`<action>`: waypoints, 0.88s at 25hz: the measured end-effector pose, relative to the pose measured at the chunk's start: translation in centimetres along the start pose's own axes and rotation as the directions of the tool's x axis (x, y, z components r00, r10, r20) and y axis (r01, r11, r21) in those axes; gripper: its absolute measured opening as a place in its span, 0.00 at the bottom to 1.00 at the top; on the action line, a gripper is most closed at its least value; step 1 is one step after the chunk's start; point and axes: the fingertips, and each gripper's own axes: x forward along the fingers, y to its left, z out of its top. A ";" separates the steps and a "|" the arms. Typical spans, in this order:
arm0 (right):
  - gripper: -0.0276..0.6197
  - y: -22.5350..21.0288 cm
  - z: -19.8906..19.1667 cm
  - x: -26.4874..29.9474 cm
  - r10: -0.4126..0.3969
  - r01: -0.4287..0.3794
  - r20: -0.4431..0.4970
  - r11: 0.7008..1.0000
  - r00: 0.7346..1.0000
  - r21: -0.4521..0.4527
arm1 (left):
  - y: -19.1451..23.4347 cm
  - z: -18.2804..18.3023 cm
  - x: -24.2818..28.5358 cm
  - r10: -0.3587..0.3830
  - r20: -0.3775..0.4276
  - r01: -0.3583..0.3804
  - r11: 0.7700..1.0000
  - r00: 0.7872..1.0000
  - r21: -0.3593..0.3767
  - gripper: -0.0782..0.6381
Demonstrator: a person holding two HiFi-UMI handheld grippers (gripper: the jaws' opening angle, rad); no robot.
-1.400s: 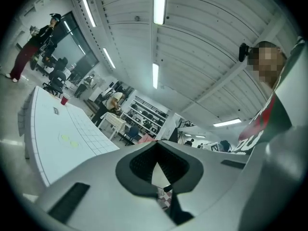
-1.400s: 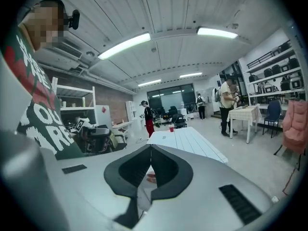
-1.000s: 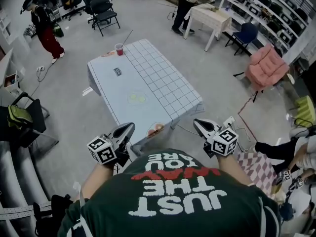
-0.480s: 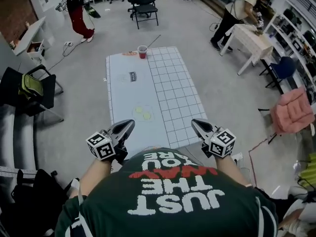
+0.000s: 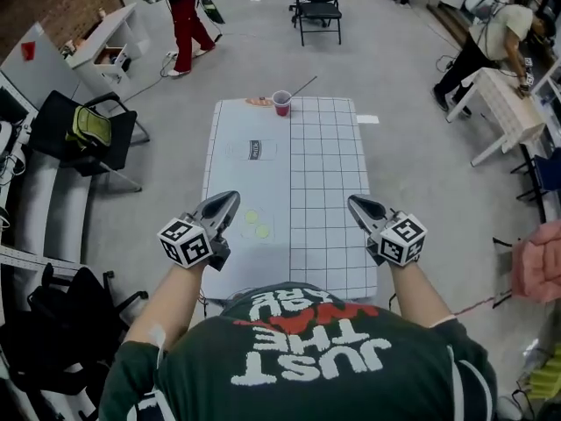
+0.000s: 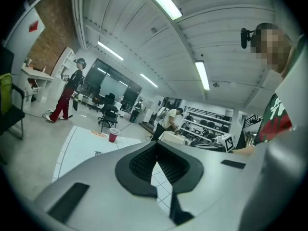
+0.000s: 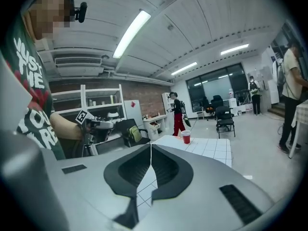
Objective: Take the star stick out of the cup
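A red cup (image 5: 281, 103) stands at the far end of the long white table (image 5: 324, 174), with a thin stick (image 5: 302, 86) leaning out of it to the right. Its star end is too small to make out. My left gripper (image 5: 231, 198) and right gripper (image 5: 353, 203) hover over the table's near end, far from the cup, both shut with nothing between the jaws. The left gripper view shows the cup (image 6: 113, 135) and stick (image 6: 124, 126) beyond the left gripper (image 6: 157, 150). The right gripper view shows the cup (image 7: 186, 137) past the right gripper (image 7: 151, 149).
On the table lie an orange item (image 5: 259, 102) beside the cup, a dark label (image 5: 254, 150) and two yellow-green discs (image 5: 257, 224). A chair with a green bag (image 5: 88, 130) stands left. Black chairs (image 5: 317, 7) and a person in red trousers (image 5: 188, 11) are beyond; another person (image 5: 491, 38) works at a white table on the right.
The view has swung round, so the table now lies straight ahead with its near end between my grippers. Both grippers stay shut and level.
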 end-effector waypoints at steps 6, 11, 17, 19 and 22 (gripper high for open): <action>0.09 -1.6 0.3 7.1 -0.011 0.012 -0.031 1.000 0.999 0.011 | 6.6 3.0 3.3 0.004 -0.004 -0.004 0.999 1.000 0.043 0.11; 0.09 -2.3 0.2 10.0 0.008 -0.007 -0.080 1.000 0.997 0.008 | 9.1 5.0 8.1 -0.033 -0.002 0.033 0.997 0.999 0.072 0.11; 0.09 -7.1 0.0 12.9 0.021 -0.022 -0.101 1.000 0.995 -0.008 | 11.7 4.8 15.7 -0.029 -0.025 0.032 0.993 0.999 0.113 0.11; 0.09 -9.2 0.1 14.4 0.018 -0.019 -0.096 1.000 0.995 -0.013 | 12.8 4.6 18.3 -0.021 -0.038 0.026 0.991 0.999 0.135 0.11; 0.09 -12.0 0.5 17.0 0.011 -0.014 -0.091 0.999 0.996 -0.034 | 14.6 4.4 22.0 -0.011 -0.058 0.020 0.987 0.998 0.161 0.13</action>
